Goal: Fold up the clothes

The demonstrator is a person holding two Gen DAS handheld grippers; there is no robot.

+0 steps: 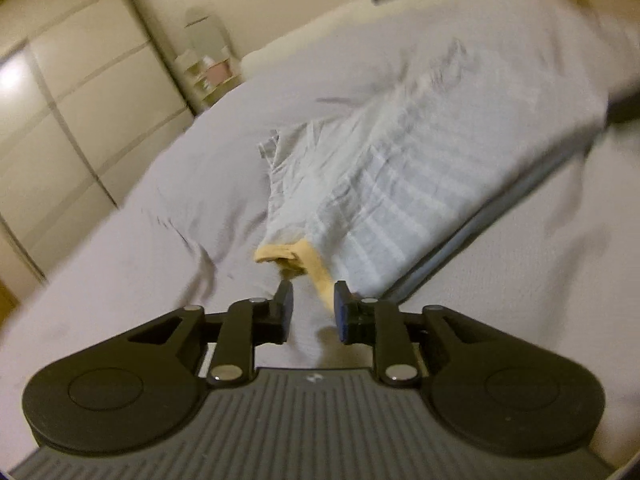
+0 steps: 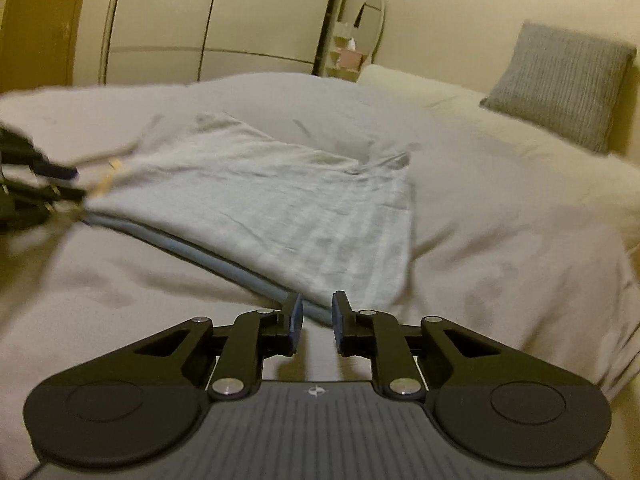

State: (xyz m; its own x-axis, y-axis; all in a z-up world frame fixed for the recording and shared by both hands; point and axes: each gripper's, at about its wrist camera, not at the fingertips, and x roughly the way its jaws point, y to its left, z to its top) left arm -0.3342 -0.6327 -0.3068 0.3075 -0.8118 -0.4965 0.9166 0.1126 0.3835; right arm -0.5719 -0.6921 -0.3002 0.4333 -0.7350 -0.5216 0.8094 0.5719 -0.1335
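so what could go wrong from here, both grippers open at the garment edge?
1. The left gripper has only the yellow strap between its fingers; closing there may lift the strap rather than the striped garment.
2. The right gripper sits at the stacked blue edge; it might pinch one layer or the bed cover.

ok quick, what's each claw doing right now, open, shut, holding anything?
Left claw: open, holding nothing; a yellow fabric strip of the pale blue striped cloth garment lies between its fingers.
Right claw: open, empty.
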